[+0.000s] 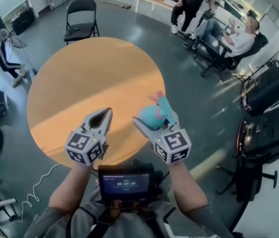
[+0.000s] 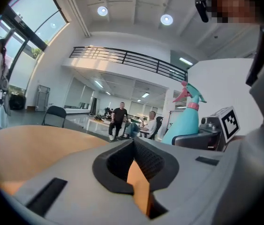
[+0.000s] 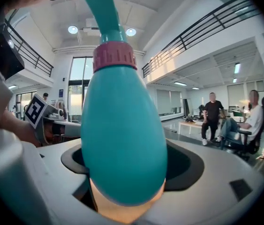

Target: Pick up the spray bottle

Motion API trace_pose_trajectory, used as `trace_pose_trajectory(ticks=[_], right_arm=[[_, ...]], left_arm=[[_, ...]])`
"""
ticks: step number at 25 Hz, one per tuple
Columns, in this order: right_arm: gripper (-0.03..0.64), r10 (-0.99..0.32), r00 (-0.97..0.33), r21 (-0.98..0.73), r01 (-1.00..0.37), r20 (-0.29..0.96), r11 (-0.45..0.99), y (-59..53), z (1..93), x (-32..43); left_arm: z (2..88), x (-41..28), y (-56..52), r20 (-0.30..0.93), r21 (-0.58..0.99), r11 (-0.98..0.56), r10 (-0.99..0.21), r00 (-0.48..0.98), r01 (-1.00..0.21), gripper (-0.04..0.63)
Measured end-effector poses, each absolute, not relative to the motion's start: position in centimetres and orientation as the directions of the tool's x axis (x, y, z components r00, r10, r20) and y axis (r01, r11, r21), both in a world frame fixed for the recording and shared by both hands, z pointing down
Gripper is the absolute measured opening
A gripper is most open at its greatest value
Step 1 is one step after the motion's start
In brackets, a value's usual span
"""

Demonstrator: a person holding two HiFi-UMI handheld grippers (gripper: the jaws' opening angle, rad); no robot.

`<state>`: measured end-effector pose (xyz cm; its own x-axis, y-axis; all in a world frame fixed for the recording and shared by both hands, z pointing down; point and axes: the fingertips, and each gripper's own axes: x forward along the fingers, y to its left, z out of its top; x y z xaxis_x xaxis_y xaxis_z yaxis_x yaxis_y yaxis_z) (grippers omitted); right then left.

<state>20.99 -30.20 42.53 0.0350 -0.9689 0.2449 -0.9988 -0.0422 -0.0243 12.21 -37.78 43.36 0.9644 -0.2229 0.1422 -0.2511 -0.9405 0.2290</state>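
Head view steeply down on round table [image 1: 80, 83]; gripper views near-level along jaws, toward seated person [image 1: 238, 41].

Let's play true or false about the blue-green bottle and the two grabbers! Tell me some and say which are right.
1. The right hand-held gripper holds the teal plastic spray bottle with the pink collar. True.
2. The left hand-held gripper holds something too. False: its jaws are shut with nothing between them.
3. The wooden table is square. False: it is round.
4. A black folding chair stands empty beyond the table. True.
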Motion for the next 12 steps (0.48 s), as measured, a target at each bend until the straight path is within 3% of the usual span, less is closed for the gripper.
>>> trace_pose_trajectory(ticks=[4, 12], right_arm=[[0.437, -0.952, 0.183, -0.032, -0.98, 0.245, -0.197, -24.5, 42.4, 25.1], [0.437, -0.889, 0.394, -0.033, -0.91, 0.232, -0.412, -14.1, 42.1, 32.6]], left_arm=[[43.3, 17.6, -33.4, 0.149, 0.232, -0.967, -0.075, 0.986, -0.109, 0.003], [42.9, 26.6, -26.0, 0.149, 0.213, -0.974, 0.109, 0.983, 0.076, 0.003]])
